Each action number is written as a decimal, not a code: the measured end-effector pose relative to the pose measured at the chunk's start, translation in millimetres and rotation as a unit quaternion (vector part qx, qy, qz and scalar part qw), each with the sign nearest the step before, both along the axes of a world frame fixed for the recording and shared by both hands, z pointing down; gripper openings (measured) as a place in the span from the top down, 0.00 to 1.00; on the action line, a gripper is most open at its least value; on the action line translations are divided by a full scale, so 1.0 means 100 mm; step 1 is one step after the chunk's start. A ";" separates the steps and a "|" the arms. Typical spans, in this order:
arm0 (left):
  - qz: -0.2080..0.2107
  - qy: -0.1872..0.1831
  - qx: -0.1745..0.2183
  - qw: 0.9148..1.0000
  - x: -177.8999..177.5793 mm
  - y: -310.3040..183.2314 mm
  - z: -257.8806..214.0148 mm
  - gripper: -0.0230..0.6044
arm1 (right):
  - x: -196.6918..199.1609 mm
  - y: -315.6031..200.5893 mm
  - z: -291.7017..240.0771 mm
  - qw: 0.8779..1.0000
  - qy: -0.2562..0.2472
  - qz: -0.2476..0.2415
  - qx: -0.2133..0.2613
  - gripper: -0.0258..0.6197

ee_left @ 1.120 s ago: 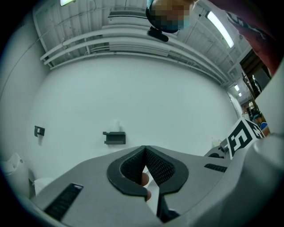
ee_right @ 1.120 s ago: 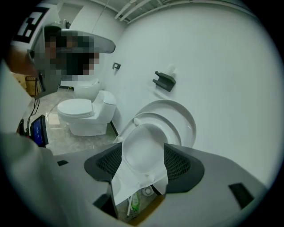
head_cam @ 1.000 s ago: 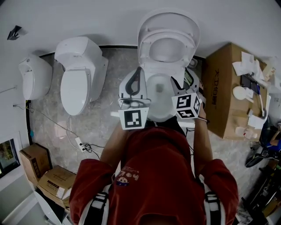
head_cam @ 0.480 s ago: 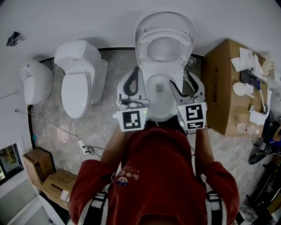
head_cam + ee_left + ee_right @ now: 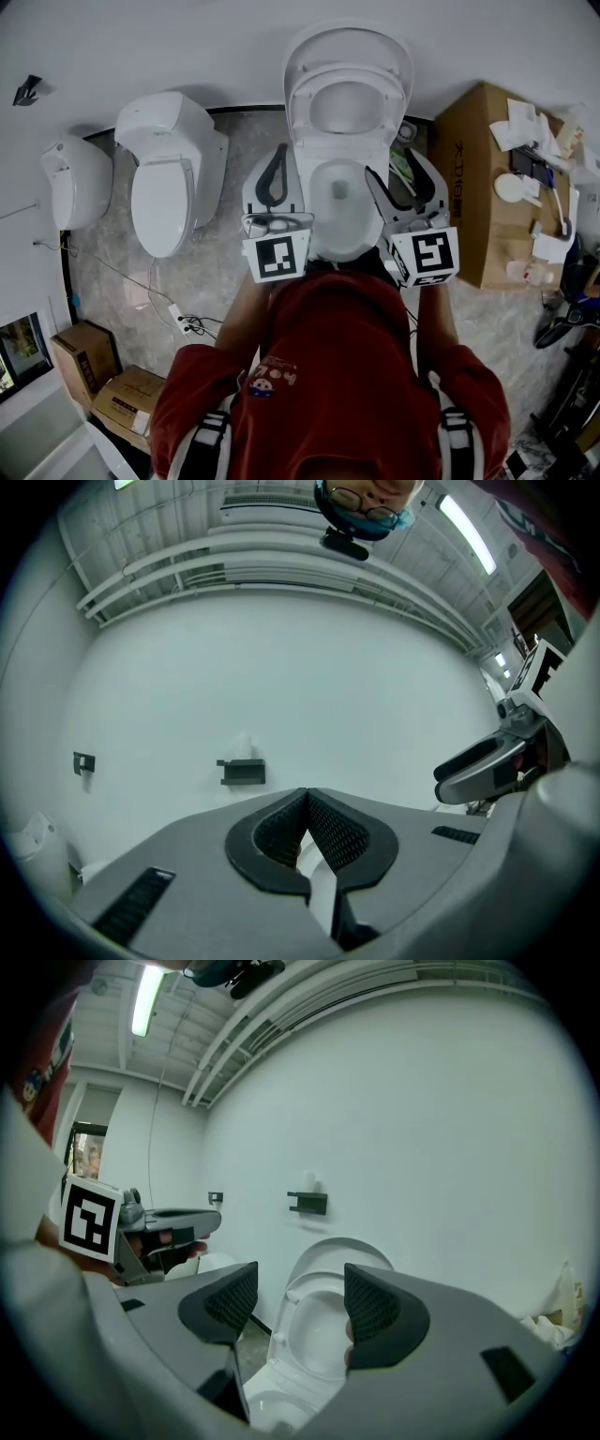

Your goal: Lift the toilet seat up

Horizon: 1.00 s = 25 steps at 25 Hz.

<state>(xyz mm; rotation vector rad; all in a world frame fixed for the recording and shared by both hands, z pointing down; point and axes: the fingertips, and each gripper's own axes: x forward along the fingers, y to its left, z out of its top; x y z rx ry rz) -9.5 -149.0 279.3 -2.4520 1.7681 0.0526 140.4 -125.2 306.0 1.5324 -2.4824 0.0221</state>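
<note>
- The toilet seat stands raised and rests back against the open lid at the wall.
- We see the bowl uncovered below it.
- The left tool has its jaws closed tip to tip, with nothing gripped. It hangs at the bowl's left side.
- The right tool has its jaws well apart and is empty. The seat shows in the gap, far beyond and not touched.
- A second toilet with its lid down stands to the left, and a cardboard box to the right.
</note>
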 end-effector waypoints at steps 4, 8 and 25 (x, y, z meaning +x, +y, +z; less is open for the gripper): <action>0.001 0.003 -0.004 1.000 -0.01 0.01 -0.04 0.95 | 0.04 0.00 -0.17 0.999 -0.006 0.011 0.031 0.57; -0.002 -0.001 -0.011 1.000 -0.02 0.03 -0.12 0.95 | 0.17 0.01 -0.36 0.997 -0.009 0.041 0.069 0.57; -0.002 -0.001 -0.011 1.000 -0.07 0.02 -0.37 0.95 | 0.33 0.03 -0.62 0.990 -0.025 0.084 0.108 0.57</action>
